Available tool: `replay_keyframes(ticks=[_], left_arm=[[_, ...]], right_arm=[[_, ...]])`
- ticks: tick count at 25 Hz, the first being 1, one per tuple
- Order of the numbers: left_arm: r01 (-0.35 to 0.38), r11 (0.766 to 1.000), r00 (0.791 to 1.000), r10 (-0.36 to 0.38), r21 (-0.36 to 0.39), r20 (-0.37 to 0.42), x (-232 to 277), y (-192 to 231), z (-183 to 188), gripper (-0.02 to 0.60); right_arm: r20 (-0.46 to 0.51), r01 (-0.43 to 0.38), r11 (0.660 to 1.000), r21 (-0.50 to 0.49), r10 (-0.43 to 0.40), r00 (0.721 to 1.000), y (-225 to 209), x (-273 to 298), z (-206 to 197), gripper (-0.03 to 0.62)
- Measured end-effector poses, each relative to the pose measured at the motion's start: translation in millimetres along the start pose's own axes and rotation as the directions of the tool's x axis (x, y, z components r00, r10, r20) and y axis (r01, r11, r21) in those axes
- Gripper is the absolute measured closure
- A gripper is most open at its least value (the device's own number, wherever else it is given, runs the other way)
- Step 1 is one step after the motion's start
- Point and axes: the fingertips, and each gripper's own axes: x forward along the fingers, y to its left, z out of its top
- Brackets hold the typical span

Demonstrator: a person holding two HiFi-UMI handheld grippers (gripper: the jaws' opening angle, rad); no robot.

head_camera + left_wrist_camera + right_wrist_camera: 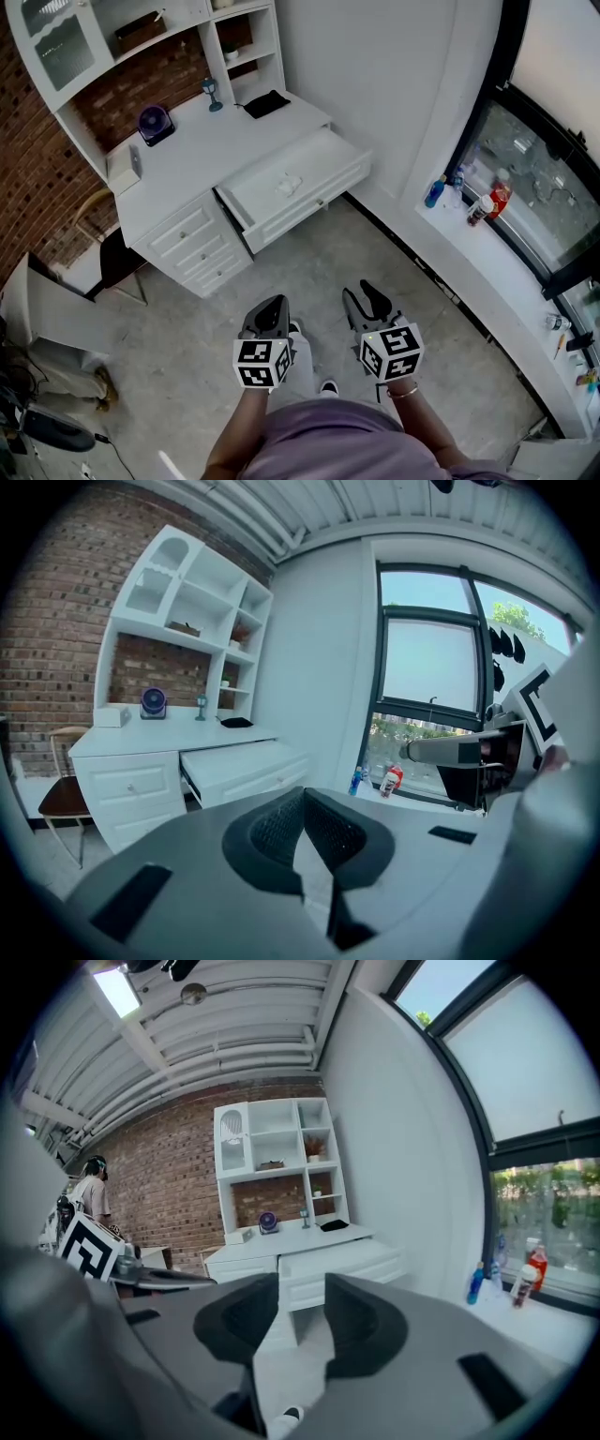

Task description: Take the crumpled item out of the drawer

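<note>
A white desk [202,141] stands against a brick wall [28,169]. The left gripper [271,309] has its fingers pressed together on nothing. The right gripper [364,298] holds its fingers partly apart, empty. Both hover over the floor [187,337]. Well apart from them, the crumpled item [288,185] lies in the open drawer [328,159].

Crumpled item [288,184] in the open drawer [314,199]; left tool [273,304] and right tool [361,295] well apart from it

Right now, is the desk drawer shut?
No, the drawer stands pulled out from the desk, with the crumpled item lying inside it.
</note>
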Motion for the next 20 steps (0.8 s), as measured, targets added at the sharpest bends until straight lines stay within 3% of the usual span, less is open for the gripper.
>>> replay_keyframes(ticks=[20], left_arm=[[0.046, 0.999, 0.999, -0.046, -0.021, -0.028, 178, 168, 81, 0.581]], right_arm=[[-0.069, 0.038, 0.999, -0.039, -0.041, 0.997, -28, 248, 62, 0.437]])
